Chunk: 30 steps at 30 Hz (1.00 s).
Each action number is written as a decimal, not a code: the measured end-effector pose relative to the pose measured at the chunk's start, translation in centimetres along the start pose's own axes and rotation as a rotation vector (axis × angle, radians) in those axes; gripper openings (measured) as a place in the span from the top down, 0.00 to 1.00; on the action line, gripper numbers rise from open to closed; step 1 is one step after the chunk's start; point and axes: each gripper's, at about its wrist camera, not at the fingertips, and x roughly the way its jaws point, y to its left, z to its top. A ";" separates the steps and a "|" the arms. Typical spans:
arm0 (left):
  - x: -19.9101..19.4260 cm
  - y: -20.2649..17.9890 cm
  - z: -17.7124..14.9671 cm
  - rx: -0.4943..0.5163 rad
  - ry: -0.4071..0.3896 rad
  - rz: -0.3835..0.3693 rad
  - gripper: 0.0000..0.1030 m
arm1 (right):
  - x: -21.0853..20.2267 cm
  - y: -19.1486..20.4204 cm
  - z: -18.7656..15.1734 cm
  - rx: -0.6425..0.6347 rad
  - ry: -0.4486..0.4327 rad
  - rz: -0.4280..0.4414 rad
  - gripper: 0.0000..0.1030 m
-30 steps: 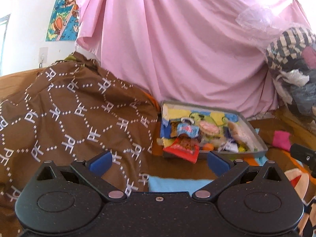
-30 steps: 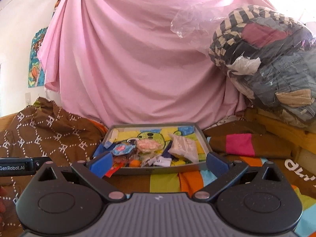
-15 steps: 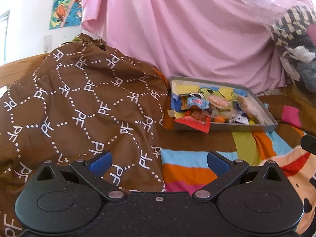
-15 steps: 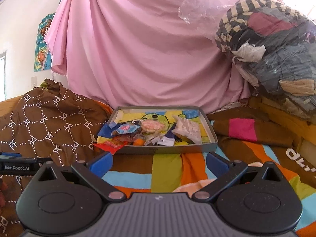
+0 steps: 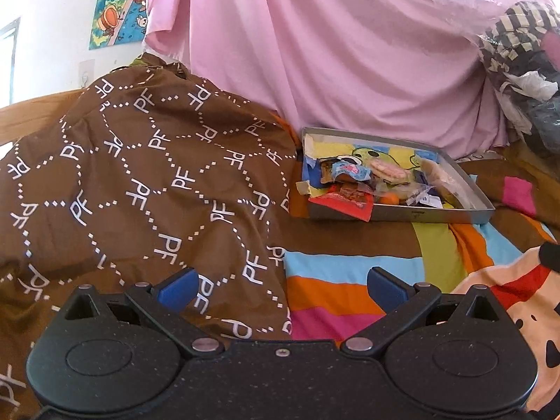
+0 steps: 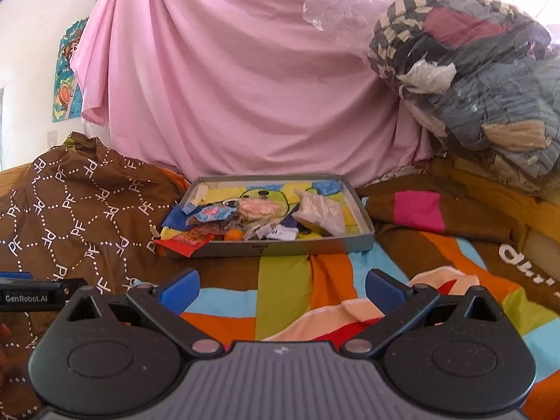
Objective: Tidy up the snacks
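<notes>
On the striped bed, the shallow grey metal tray [image 6: 364, 222] brims with loose snack packets [image 6: 245, 222]; both grippers' jaws gape empty, and a careless reach could spill the overhanging red wrapper [image 6: 182, 245].

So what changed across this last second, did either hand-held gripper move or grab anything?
Both pulled back from the tray: it looks farther off in both views, with more striped blanket showing in front. The left hand-held gripper and right hand-held gripper stayed open and empty. The snacks and the red packet over the tray's rim lie unchanged.
</notes>
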 end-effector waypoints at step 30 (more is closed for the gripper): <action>0.3 -2.8 -2.5 0.082 0.034 -0.050 0.01 | 1.5 -1.7 -3.2 0.030 0.072 -0.093 0.00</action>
